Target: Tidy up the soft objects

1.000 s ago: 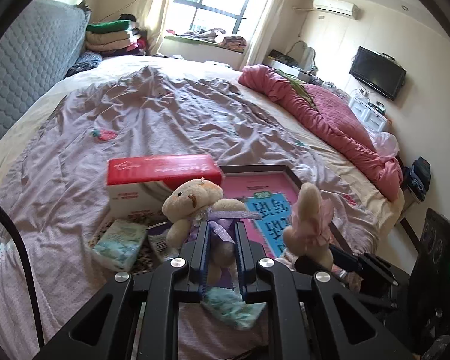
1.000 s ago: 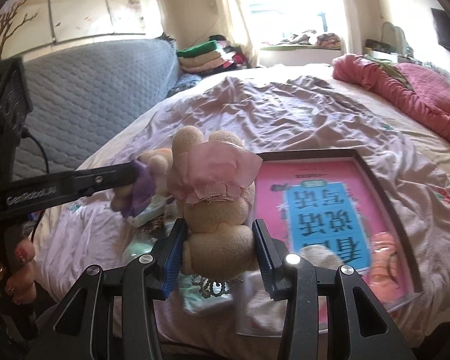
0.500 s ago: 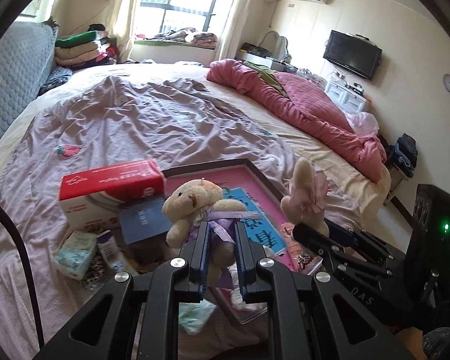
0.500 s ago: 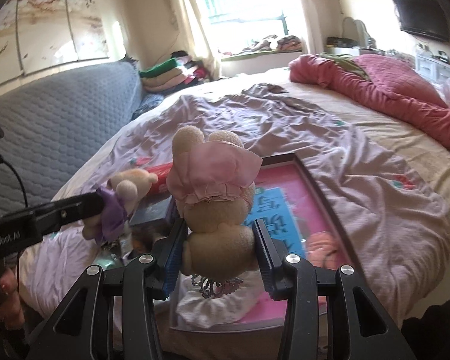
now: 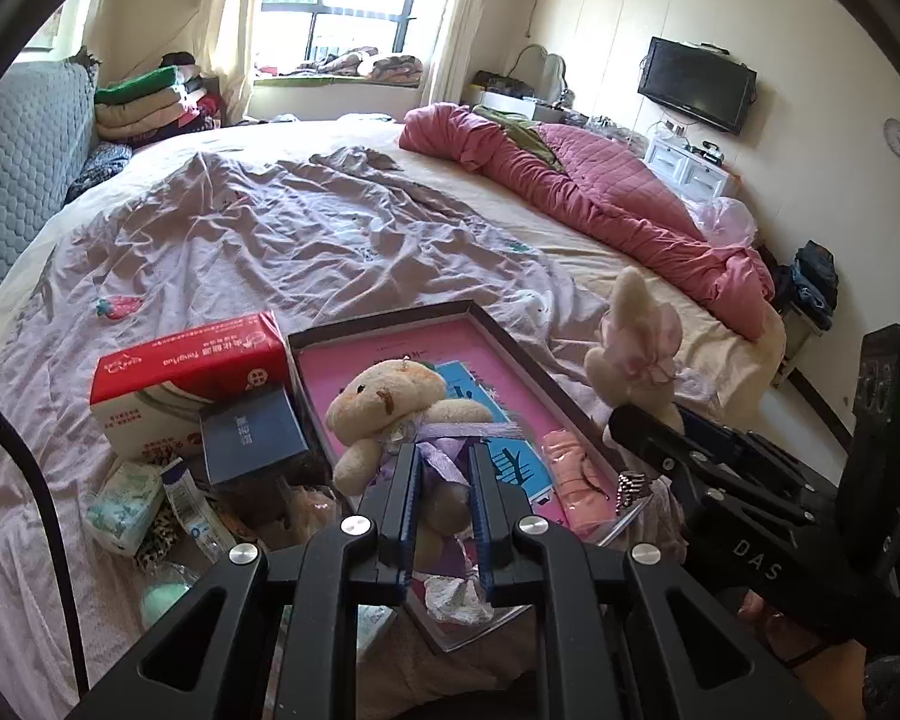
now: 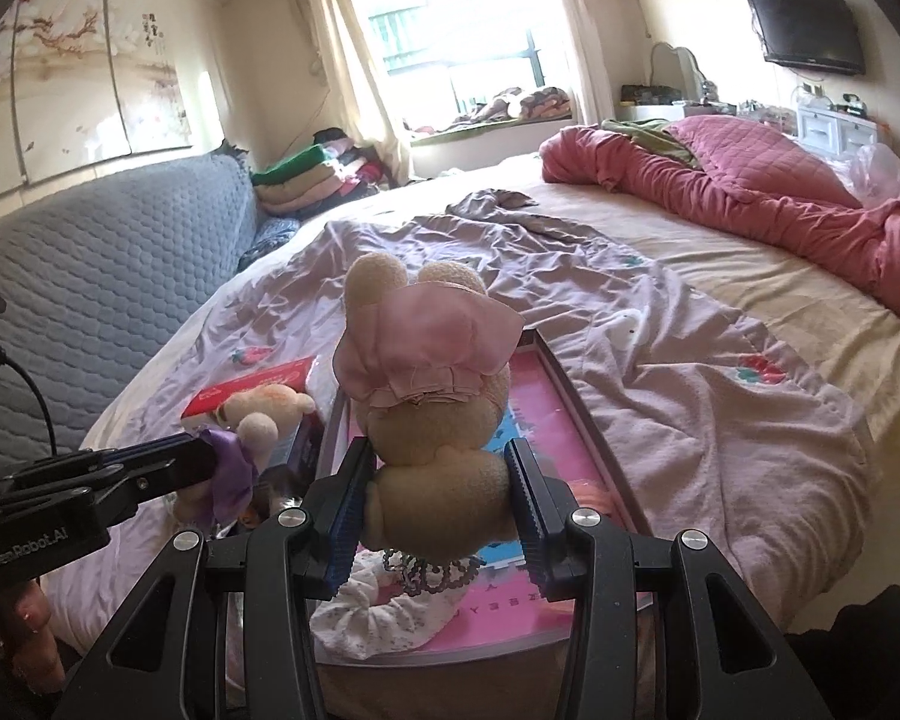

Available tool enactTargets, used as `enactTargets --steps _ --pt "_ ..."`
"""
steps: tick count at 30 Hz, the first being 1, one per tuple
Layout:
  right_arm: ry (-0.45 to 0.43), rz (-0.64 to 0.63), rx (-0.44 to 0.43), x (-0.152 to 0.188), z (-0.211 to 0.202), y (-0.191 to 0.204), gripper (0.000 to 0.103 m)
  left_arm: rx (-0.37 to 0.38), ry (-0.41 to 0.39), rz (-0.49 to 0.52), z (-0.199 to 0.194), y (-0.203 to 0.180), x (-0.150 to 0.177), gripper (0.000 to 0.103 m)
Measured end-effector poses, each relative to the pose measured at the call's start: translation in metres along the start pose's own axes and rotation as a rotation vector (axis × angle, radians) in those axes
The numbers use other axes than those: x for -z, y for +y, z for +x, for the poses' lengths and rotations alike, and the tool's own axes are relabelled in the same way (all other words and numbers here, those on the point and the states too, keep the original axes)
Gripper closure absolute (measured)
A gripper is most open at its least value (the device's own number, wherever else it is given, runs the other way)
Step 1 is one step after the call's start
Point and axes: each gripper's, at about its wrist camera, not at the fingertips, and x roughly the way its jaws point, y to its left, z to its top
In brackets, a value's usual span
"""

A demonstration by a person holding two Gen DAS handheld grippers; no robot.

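My left gripper (image 5: 441, 504) is shut on a cream teddy bear with a purple ribbon (image 5: 390, 402), held above the clutter at the bed's near edge. My right gripper (image 6: 435, 516) is shut on a beige plush rabbit in a pink dress (image 6: 432, 372), held above a pink tray (image 6: 570, 396). The rabbit also shows in the left wrist view (image 5: 633, 348), to the right of the bear. The bear shows in the right wrist view (image 6: 264, 420), to the left of the rabbit.
On the bed lie a red tissue box (image 5: 192, 372), a dark blue box (image 5: 252, 432), small packets (image 5: 120, 504) and a dark-framed pink tray (image 5: 390, 354) holding a pink cloth (image 5: 576, 480). A white scrunchie (image 6: 378, 618) lies on the tray. A pink quilt (image 5: 600, 204) lies far right.
Both grippers have lifted and pulled back from the bed with their toys. The clutter and tray now sit lower and farther in both views. Both grips are unchanged.
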Motion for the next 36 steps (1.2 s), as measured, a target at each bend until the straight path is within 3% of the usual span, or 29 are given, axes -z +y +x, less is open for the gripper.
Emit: enactTargets --steps 13,36 --pt "0.004 0.017 -0.005 -0.001 -0.002 -0.011 0.057 -0.033 0.04 0.037 0.015 -0.017 0.004 0.087" --pt "0.072 0.04 0.019 0.017 0.02 -0.034 0.057 -0.003 0.172 0.035 0.075 -0.027 0.038 0.087"
